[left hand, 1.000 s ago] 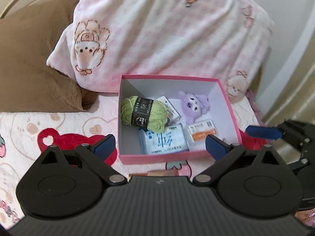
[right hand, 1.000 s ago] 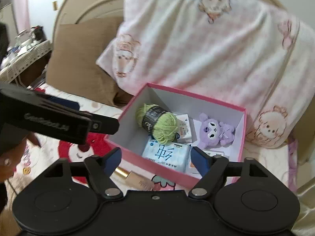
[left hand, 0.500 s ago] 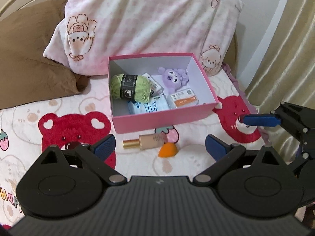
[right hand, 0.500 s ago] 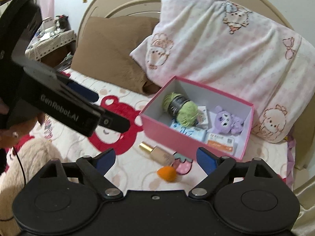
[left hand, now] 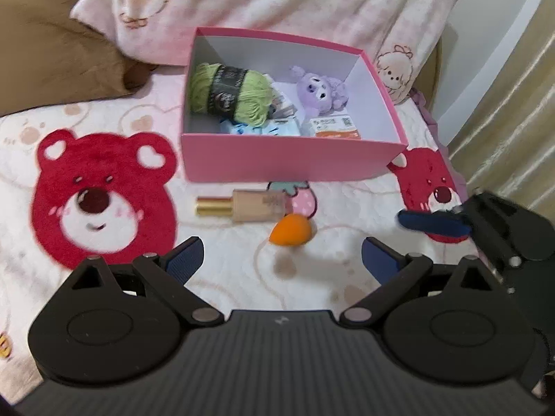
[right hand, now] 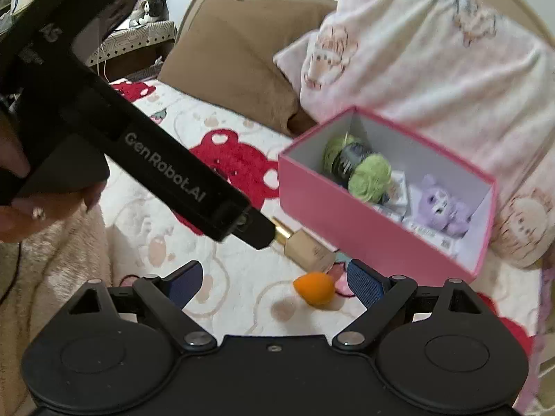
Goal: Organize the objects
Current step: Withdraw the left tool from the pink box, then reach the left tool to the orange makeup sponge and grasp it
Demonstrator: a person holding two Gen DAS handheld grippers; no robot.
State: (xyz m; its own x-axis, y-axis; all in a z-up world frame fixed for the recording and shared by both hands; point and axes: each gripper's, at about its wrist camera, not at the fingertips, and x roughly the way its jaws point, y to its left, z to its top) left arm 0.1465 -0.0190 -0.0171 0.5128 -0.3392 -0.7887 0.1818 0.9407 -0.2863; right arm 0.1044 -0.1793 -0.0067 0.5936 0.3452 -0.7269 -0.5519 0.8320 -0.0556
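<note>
An open pink box (left hand: 295,170) sits on the bed, holding green yarn (left hand: 230,92), a purple plush (left hand: 321,92) and flat packets. In front of it lie a beige bottle with a gold cap (left hand: 249,205) and an orange sponge (left hand: 290,230). My left gripper (left hand: 282,254) is open and empty, just short of the sponge. My right gripper (right hand: 275,279) is also open and empty, and the sponge (right hand: 314,287) lies just beyond its right finger. The left gripper's body (right hand: 180,180) hides the cap of the bottle (right hand: 308,249) in the right wrist view.
A pink printed pillow (left hand: 277,3) and a brown pillow (left hand: 52,52) lie behind the box. The blanket (left hand: 104,201) has red bear prints. A curtain (left hand: 513,121) hangs at the right. A hand (right hand: 20,222) holds the left gripper.
Both grippers pulled back from the box, then sank toward the bed. The bottle and sponge came into view and now lie close ahead of the fingers. The right gripper's jaws widened slightly.
</note>
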